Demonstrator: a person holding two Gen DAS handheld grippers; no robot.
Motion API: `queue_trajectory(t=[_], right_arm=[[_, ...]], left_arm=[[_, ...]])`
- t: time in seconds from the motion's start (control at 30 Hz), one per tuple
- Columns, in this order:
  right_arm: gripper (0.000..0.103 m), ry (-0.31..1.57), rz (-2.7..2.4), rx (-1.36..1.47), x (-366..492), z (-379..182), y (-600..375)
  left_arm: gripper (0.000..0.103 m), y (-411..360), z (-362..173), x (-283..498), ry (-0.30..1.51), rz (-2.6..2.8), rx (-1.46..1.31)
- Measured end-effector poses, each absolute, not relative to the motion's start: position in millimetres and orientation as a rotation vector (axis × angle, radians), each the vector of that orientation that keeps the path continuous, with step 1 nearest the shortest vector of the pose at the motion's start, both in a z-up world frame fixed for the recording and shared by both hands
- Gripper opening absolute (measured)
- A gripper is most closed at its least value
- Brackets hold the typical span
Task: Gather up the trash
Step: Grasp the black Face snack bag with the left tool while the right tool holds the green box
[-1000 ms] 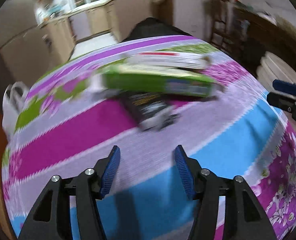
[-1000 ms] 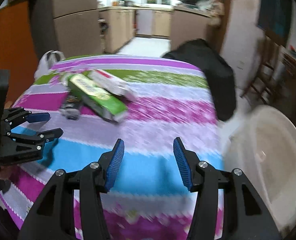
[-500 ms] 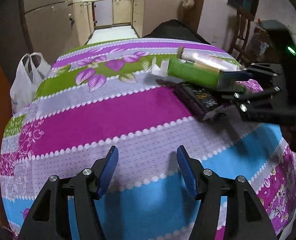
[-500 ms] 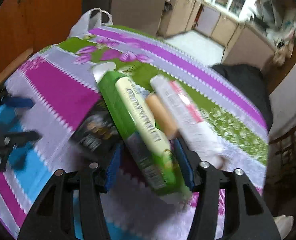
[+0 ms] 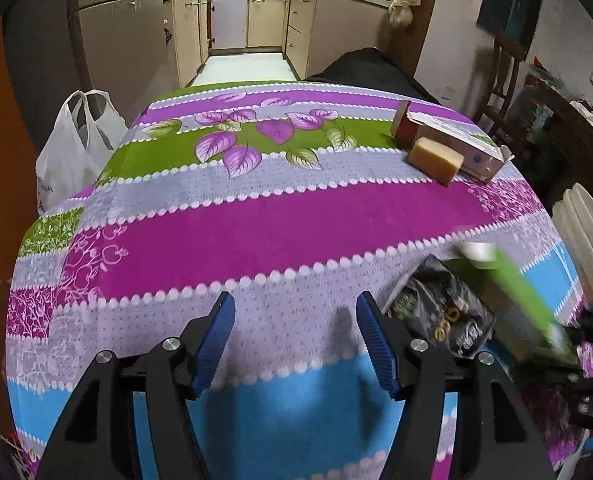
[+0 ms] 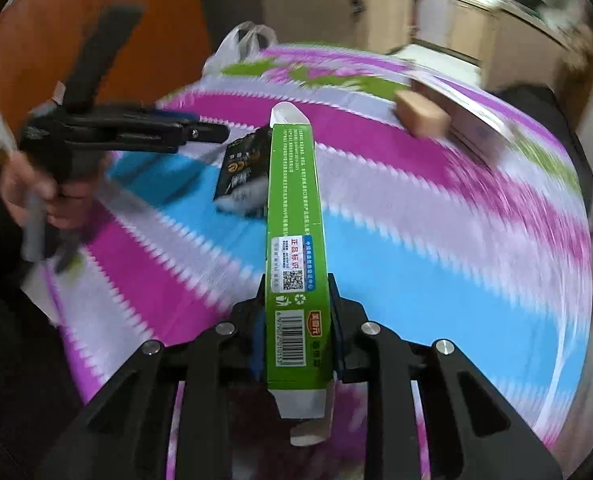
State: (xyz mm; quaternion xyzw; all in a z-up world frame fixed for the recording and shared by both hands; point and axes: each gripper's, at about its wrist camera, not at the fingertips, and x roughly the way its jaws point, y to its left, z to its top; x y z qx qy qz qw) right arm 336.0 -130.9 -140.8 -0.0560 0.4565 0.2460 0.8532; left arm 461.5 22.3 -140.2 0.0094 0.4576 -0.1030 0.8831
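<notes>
My right gripper has a long green box between its pads, and its jaws are closing on it. The box sticks out forward above the striped tablecloth. In the left wrist view the same green box shows blurred at the lower right, over a black snack wrapper. My left gripper hangs over the cloth with its jaws opening slightly and nothing between them. Far right on the table lie a tan block and a pink and white carton.
A white plastic bag hangs off the table's far left corner. A white basin stands past the right edge. A black chair back and kitchen cupboards lie beyond the far edge. A hand holds the left gripper.
My right gripper came down over the green box, shut on it and drew it away from the carton and the tan block toward the near right. The left view has steadied.
</notes>
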Motion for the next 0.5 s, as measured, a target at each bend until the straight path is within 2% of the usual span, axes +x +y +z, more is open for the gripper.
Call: queue_trajectory(t=[0.1, 0.27, 0.3, 0.5], right_arm=[[0.024, 0.939, 0.371, 0.006, 307.8, -140.2, -160.5], [0.024, 0.937, 0.083, 0.163, 273.3, -149.3, -200.5], [0.024, 0.934, 0.045, 0.16, 269.6, -150.6, -202.0], [0.026, 0.908, 0.0, 0.117, 261.7, -154.1, -200.0]], left_arm=[[0.065, 23.7, -134.3, 449.5, 0.941, -0.253, 0.002], [0.073, 3.3, -119.4, 428.6, 0.892, -0.306, -0.014], [0.076, -0.9, -118.0, 426.5, 0.886, -0.3, -0.023], [0.077, -40.2, -122.0, 424.6, 0.878, -0.244, -0.055]])
